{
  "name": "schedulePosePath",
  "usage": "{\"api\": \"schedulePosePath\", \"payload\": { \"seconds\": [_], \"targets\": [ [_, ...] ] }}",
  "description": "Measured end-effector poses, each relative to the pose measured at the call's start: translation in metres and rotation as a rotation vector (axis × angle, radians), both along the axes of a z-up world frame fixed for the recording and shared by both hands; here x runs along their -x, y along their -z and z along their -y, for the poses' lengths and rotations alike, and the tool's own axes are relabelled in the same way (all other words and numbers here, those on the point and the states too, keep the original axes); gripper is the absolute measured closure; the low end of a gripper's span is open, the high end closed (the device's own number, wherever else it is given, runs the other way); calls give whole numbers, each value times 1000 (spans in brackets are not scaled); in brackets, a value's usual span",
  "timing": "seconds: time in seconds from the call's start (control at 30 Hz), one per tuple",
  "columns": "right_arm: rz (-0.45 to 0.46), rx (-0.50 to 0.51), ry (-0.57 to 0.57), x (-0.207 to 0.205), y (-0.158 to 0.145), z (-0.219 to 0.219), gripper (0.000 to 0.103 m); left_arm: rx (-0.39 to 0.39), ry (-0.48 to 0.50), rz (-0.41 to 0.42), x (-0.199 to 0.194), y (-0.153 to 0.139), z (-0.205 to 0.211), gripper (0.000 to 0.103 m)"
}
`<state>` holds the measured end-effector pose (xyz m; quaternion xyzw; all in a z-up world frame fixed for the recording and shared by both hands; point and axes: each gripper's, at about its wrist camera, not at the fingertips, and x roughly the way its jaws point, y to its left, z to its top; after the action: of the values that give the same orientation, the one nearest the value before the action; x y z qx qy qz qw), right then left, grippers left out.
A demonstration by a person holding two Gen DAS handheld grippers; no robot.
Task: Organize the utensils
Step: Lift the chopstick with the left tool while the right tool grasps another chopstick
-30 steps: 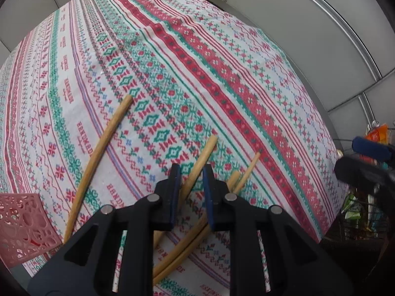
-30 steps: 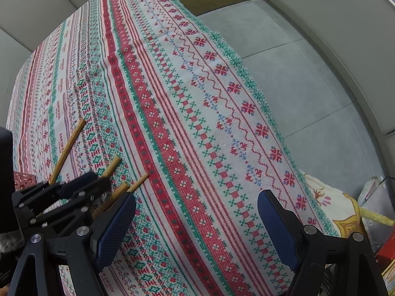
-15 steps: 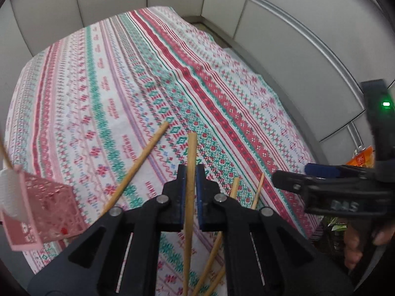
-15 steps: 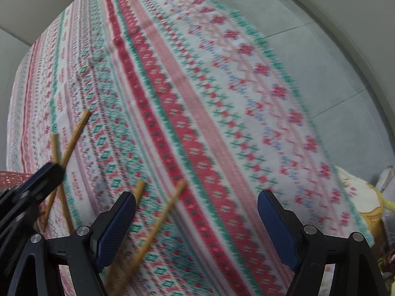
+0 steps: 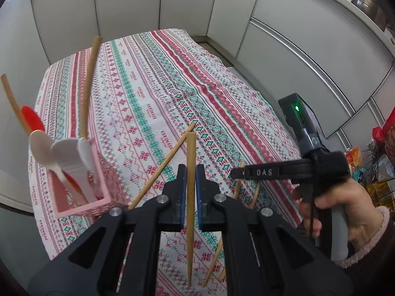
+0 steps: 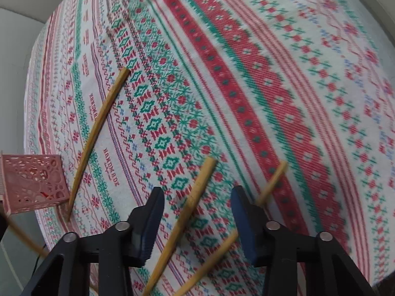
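My left gripper [image 5: 190, 172] is shut on a wooden chopstick [image 5: 190, 197] and holds it upright above the patterned tablecloth [image 5: 158, 93]. A pink lattice utensil holder [image 5: 84, 192] stands to its left, with white and red spoons [image 5: 49, 148] and a chopstick [image 5: 88, 86] in it. My right gripper [image 6: 197, 197] is open, its jaws on either side of a chopstick [image 6: 187, 212] that lies on the cloth. Another chopstick [image 6: 96, 133] lies to the left near the holder [image 6: 34, 182]. The right gripper also shows in the left wrist view [image 5: 237, 172].
More chopsticks [image 6: 271, 182] lie on the cloth near the right gripper. White cabinet doors [image 5: 123, 12] stand behind the table. A wire rack with packets [image 5: 370, 167] is at the right. The table's near edge [image 5: 49, 246] is close to the holder.
My left gripper has lifted the chopstick up off the cloth and drawn back, so the holder is in full view. My right gripper has come down over the chopsticks and narrowed its opening.
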<state>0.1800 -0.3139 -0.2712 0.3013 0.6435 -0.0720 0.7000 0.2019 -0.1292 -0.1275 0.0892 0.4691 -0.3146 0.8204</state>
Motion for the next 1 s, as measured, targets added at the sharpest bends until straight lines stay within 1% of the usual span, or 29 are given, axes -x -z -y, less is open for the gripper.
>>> {"api": "schedulePosePath", "payload": {
  "seconds": [0.13, 0.17, 0.23, 0.3, 0.37, 0.43, 0.57, 0.8, 0.9, 1.0],
  "targets": [
    [-3, 75, -24, -9, -3, -13, 60, 3, -7, 2, 2, -3, -14, 95],
    [-19, 130, -48, -11, -3, -21, 64, 3, -9, 2, 2, -3, -18, 95],
    [-35, 214, -75, -14, -3, -33, 66, 0, -14, 2, 1, -3, -24, 95],
    [-43, 263, -78, -16, -3, -41, 70, -2, -22, -1, 0, -1, -28, 95],
    [-38, 292, -65, -18, -4, -46, 83, -1, -28, -6, 0, -1, -33, 95],
    [-29, 283, -49, -21, -4, -48, 87, 3, -34, -10, -1, -2, -37, 95],
    [-11, 240, -11, -24, -3, -43, 91, 8, -47, -12, -1, -4, -43, 95],
    [47, 67, 66, -28, -1, -33, 95, 26, -71, -9, -2, -9, -57, 95],
    [90, 10, 81, -23, -15, -26, 96, 40, -79, 0, -3, -14, -62, 95],
    [148, -21, 79, -21, -35, -31, 96, 62, -84, 13, -2, -22, -68, 95]
  ]
}}
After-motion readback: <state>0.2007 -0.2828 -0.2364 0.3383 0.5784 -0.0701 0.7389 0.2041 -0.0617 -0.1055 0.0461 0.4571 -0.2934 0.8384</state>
